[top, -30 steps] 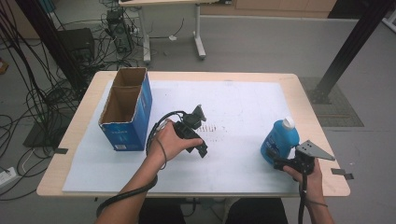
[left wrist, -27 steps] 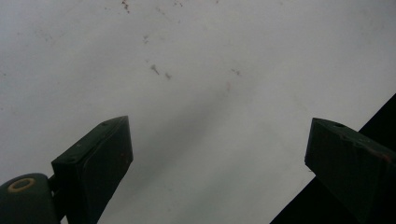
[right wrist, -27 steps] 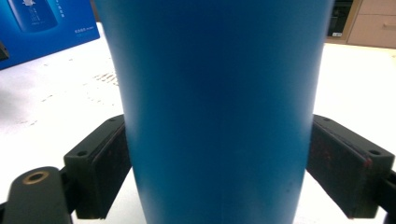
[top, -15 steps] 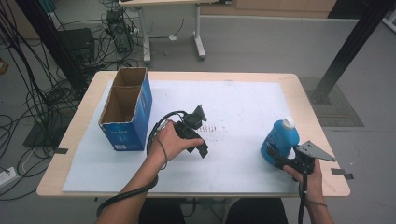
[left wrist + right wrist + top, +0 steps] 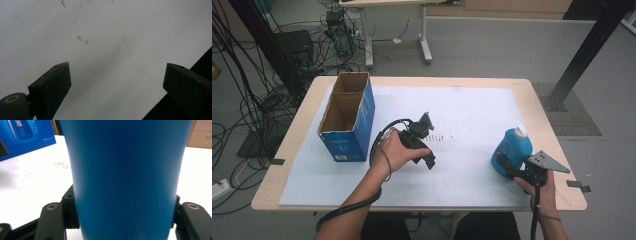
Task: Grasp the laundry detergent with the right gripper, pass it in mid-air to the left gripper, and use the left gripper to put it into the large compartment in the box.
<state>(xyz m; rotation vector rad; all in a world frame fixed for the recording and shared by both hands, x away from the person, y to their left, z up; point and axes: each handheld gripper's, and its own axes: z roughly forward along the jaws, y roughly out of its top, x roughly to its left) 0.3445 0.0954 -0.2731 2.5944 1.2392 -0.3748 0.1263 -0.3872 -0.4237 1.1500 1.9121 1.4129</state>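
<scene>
— Look, the right gripper (image 5: 507, 167) has the blue bottle (image 5: 512, 150) now. Its jaws have just been closing, and the bottle is right between them

— Are they pressing on it?

— Yes, in the right gripper view both black jaws sit tight on the sides of the bottle (image 5: 125, 180). It stands upright on the white sheet (image 5: 462, 115), near the right edge of the table (image 5: 287, 145)

— And the other one?

— The left gripper (image 5: 428, 142) is in the middle of the sheet, not touching anything. Its jaws are wide apart with nothing between them

— Where do you think the bottle goes?

— I guess into the box (image 5: 347, 117). It is open at the top, it stands at the left side, and its picture looks like the bottle

— So how much is done?

— Just the grab, I think. The bottle is not lifted yet. It must go up, across the table, and down into the box

— That is far. The bottle looks smooth, so it could slip
</scene>
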